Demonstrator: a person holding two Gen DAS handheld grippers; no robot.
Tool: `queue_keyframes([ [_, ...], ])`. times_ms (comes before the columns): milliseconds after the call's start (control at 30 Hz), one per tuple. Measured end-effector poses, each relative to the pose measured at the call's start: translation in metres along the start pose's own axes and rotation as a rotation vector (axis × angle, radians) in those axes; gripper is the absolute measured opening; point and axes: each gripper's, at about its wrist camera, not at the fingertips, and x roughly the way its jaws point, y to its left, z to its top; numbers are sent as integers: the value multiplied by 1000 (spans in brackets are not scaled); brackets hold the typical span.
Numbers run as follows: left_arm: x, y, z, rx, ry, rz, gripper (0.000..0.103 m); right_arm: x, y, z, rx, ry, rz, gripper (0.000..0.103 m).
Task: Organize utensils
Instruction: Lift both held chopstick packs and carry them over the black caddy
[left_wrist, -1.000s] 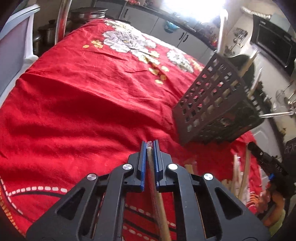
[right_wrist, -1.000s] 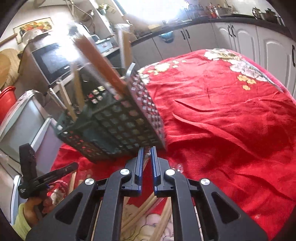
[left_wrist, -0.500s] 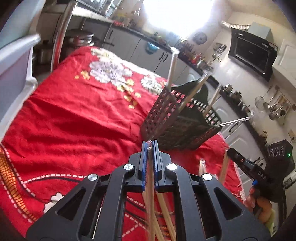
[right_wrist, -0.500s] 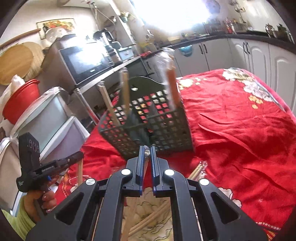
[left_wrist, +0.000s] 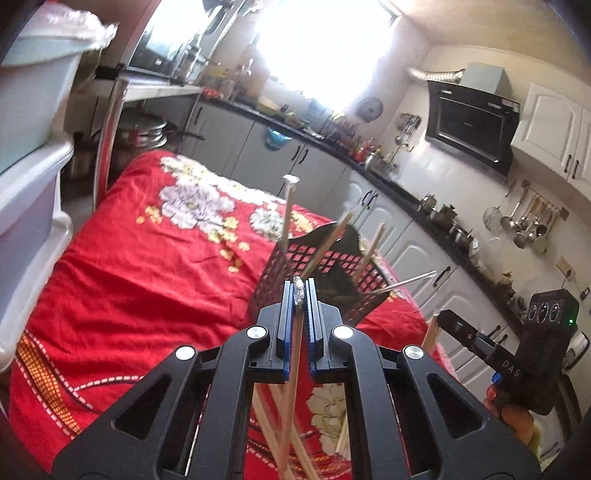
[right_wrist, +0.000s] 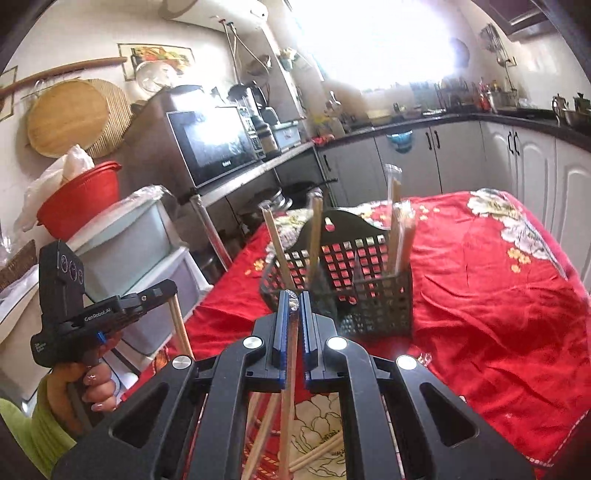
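My left gripper (left_wrist: 299, 286) is shut on a wooden chopstick in a clear wrapper (left_wrist: 290, 387), which hangs down below the jaws. My right gripper (right_wrist: 293, 295) is shut on a similar wrapped chopstick (right_wrist: 290, 387). Both are raised in front of the black perforated basket (right_wrist: 369, 299) (left_wrist: 267, 282), which stands upright on the red cloth with several chopsticks (right_wrist: 314, 229) sticking out of it. Each gripper shows in the other's view: the left gripper (right_wrist: 162, 288) in a person's hand, the right gripper (left_wrist: 448, 319) at the far right. Loose chopsticks (right_wrist: 317, 448) lie on the cloth below.
The red flowered cloth (left_wrist: 147, 280) covers the table. Plastic drawers (left_wrist: 29, 184) stand close to its left side. A metal leg (left_wrist: 109, 136) and pots stand behind it. Grey and white cabinets (right_wrist: 461, 158) and a microwave (right_wrist: 214, 144) line the walls.
Both grippers have risen from the cloth, each with its chopstick, and tilted upward. The basket now sits lower and farther ahead in both views.
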Motion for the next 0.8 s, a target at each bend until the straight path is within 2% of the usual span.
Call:
queue_keyframes([
  [300, -7, -23, 10, 36, -36, -48, 3, -23, 14, 11, -40, -87, -29, 6],
  [800, -1, -54, 19, 80, -52, -112, 3, -48, 11, 16, -43, -161, -53, 6],
])
